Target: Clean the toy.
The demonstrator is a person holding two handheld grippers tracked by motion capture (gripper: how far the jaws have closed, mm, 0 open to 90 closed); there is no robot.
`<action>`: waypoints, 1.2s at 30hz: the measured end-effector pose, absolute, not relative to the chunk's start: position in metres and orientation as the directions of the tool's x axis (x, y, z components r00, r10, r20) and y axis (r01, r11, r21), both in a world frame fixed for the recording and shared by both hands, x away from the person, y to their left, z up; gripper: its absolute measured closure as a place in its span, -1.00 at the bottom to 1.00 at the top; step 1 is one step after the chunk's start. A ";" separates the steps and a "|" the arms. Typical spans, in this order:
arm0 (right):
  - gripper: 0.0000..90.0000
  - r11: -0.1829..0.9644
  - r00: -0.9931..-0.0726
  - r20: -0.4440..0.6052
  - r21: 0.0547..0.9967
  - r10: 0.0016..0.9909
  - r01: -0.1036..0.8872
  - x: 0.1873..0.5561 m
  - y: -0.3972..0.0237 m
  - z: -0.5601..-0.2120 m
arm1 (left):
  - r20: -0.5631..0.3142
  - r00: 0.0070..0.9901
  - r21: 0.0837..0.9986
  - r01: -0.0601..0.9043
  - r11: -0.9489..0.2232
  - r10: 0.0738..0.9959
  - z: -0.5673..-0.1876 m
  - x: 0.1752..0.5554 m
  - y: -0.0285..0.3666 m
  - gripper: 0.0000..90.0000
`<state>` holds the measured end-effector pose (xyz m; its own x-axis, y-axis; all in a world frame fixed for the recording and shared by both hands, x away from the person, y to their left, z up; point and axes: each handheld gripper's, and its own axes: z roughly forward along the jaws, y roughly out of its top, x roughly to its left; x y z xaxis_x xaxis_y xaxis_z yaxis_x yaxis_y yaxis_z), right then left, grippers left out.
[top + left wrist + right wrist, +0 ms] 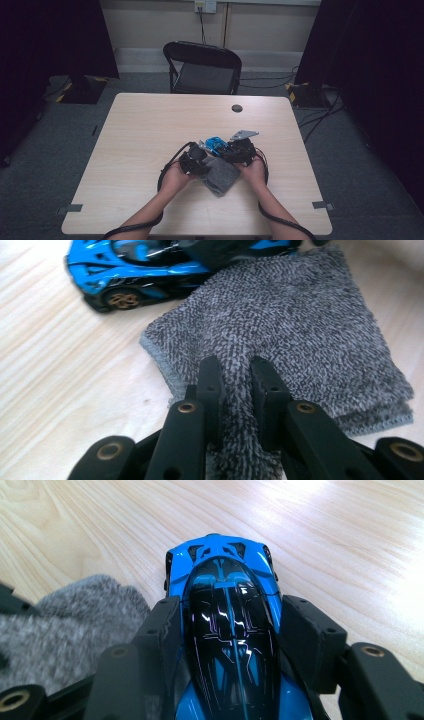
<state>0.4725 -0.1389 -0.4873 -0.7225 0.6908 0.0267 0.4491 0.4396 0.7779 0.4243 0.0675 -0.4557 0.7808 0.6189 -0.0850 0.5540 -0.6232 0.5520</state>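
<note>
A blue and black toy car (227, 645) lies on the wooden table (150, 130), and my right gripper (233, 611) is shut on its sides, one jaw against each flank. Next to it lies a folded grey towel cloth (290, 320). My left gripper (236, 369) is shut on a raised fold of that cloth near its edge. In the high view both hands meet at the table's middle front: left gripper (192, 161), right gripper (240, 150), the car (215, 144) between them and the cloth (220, 176) just below. The car (125, 275) touches the cloth's far corner.
A black folding chair (202, 65) stands behind the table's far edge. A small dark round cap (237, 108) sits in the tabletop at the back. Bare wood surrounds the hands on all sides. Dark curtains and cables flank the table.
</note>
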 end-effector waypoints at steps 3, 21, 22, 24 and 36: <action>-0.06 0.439 -0.722 0.027 0.778 0.691 0.449 0.472 -0.139 -0.487 | -0.076 0.772 0.550 0.561 -0.619 0.632 -0.456 0.427 0.071 0.72; -0.06 0.435 -0.724 0.030 0.782 0.689 0.446 0.471 -0.141 -0.488 | -0.038 0.696 0.541 0.618 -0.570 0.717 -0.457 0.451 0.096 0.72; -0.05 0.433 -0.723 0.030 0.783 0.690 0.446 0.471 -0.141 -0.488 | -0.036 0.691 0.540 0.621 -0.568 0.722 -0.456 0.452 0.097 0.72; -0.05 0.433 -0.723 0.029 0.784 0.690 0.445 0.471 -0.141 -0.488 | -0.034 0.685 0.539 0.626 -0.564 0.728 -0.456 0.455 0.099 0.72; -0.05 0.432 -0.724 0.028 0.786 0.690 0.443 0.470 -0.142 -0.489 | -0.009 0.646 0.535 0.648 -0.542 0.764 -0.456 0.465 0.109 0.72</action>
